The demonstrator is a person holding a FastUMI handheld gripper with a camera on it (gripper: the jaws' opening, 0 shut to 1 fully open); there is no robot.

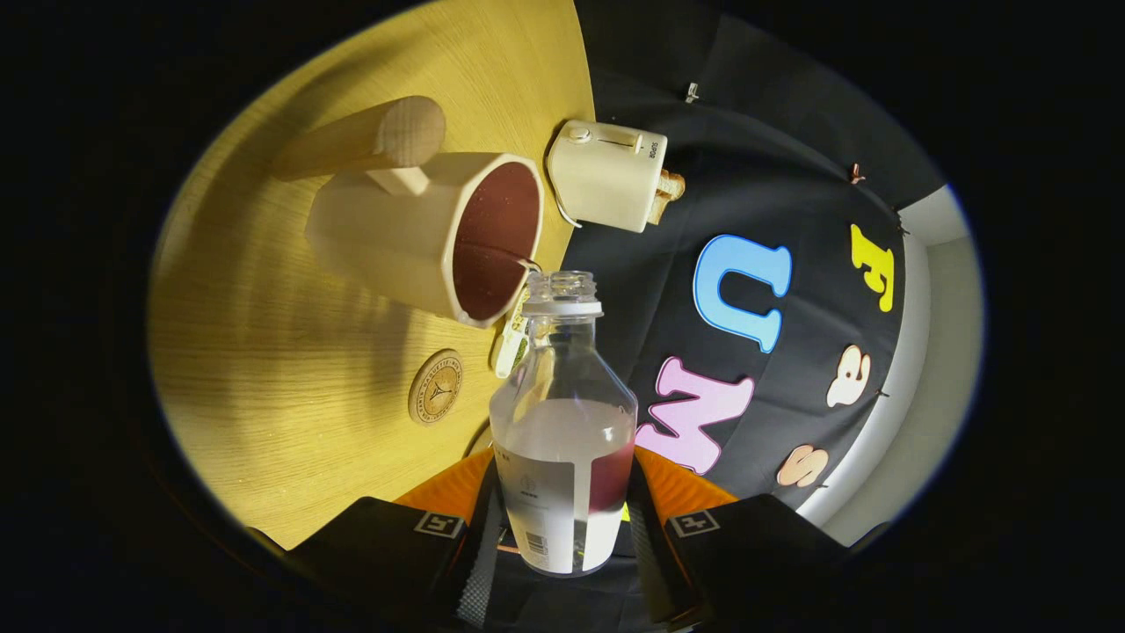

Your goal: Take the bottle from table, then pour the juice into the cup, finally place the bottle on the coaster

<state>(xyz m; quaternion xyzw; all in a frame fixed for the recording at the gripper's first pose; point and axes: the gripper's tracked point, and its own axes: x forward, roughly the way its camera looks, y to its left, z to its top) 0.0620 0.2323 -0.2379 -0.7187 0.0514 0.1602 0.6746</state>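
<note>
Clear bottle [562, 422] clamped between gripper [562, 519] fingers, mouth at cup [413, 237].

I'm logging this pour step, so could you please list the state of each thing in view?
bottle: uncapped, tilted toward the cup, some red juice left, held between the tongs.
tongs: shut on the bottle.
cup: holds red juice, a thin stream entering at its rim.
coaster: bare on the table.
toaster: bread in its slot.

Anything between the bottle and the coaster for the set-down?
Nothing visible. The gripper is shut on the bottle, tipped at the cup. The coaster lies bare on the table beside the bottle; the cup stands beyond it, off the path.
</note>
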